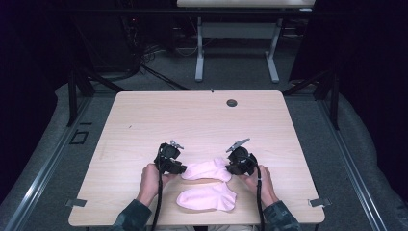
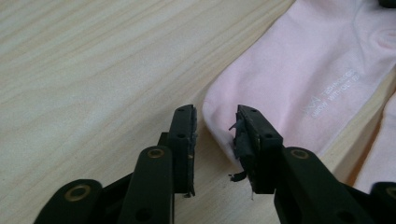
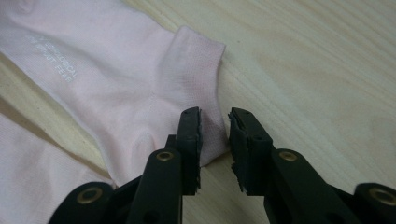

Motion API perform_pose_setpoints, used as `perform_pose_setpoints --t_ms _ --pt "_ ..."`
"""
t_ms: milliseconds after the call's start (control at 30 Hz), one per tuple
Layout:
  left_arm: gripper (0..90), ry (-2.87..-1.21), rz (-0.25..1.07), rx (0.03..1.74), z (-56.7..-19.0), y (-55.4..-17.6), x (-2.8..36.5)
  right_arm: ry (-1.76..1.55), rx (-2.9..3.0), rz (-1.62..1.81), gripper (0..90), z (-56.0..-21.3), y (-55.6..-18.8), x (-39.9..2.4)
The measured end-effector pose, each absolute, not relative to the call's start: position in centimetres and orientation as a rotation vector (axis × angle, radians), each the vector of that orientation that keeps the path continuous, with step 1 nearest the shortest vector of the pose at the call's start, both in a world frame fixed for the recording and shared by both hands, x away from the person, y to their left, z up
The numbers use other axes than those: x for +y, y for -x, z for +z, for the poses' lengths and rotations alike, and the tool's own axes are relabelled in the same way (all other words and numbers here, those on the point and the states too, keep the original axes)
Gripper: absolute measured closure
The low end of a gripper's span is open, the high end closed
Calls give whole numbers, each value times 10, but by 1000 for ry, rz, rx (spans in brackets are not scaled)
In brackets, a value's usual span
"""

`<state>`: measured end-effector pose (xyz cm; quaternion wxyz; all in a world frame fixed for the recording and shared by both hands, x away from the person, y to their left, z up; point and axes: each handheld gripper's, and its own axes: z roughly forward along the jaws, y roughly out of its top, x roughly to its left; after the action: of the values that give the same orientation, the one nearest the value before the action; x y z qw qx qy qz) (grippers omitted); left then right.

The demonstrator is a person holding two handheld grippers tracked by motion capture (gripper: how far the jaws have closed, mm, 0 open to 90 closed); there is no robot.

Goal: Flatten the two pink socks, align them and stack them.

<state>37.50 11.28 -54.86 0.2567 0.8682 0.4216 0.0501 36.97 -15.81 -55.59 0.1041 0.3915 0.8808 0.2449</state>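
Note:
Two pale pink socks lie near the front edge of the wooden table [image 1: 192, 115]. The farther sock [image 1: 207, 170] stretches between my two grippers; the nearer sock [image 1: 208, 198] lies just in front of it. My left gripper [image 1: 182, 169] is at the farther sock's left end. In the left gripper view the left gripper [image 2: 215, 119] is open, its jaws either side of the rounded edge of the sock [image 2: 299, 70]. My right gripper [image 1: 230, 169] is at the right end. The right gripper [image 3: 214, 116] is open astride the cuff of the sock [image 3: 116, 79].
A small dark grommet [image 1: 232, 102] sits in the table's far right part. Metal clips [image 1: 76, 202] [image 1: 319, 202] mark the front corners. A white-legged desk [image 1: 235, 29] stands beyond the table on the grey floor. Dark frame struts flank both sides.

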Motion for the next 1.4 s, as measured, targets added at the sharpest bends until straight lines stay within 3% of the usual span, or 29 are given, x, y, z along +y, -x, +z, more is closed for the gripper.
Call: perform_pose_setpoints --t_ms 400,767,1100,1400 --pt "877 -2359 146 1144 -557 -374 114 -1175 2592 777 831 -560 -369 -160" --pt "886 -2280 197 1086 -529 -359 121 -1126 2536 841 834 -530 -358 -168" --pt "885 -2211 197 1000 -490 -320 130 -1103 2536 907 832 -492 -324 -176" --pt "886 -2227 201 970 -505 -279 132 -1081 2599 898 830 -496 -286 -177"
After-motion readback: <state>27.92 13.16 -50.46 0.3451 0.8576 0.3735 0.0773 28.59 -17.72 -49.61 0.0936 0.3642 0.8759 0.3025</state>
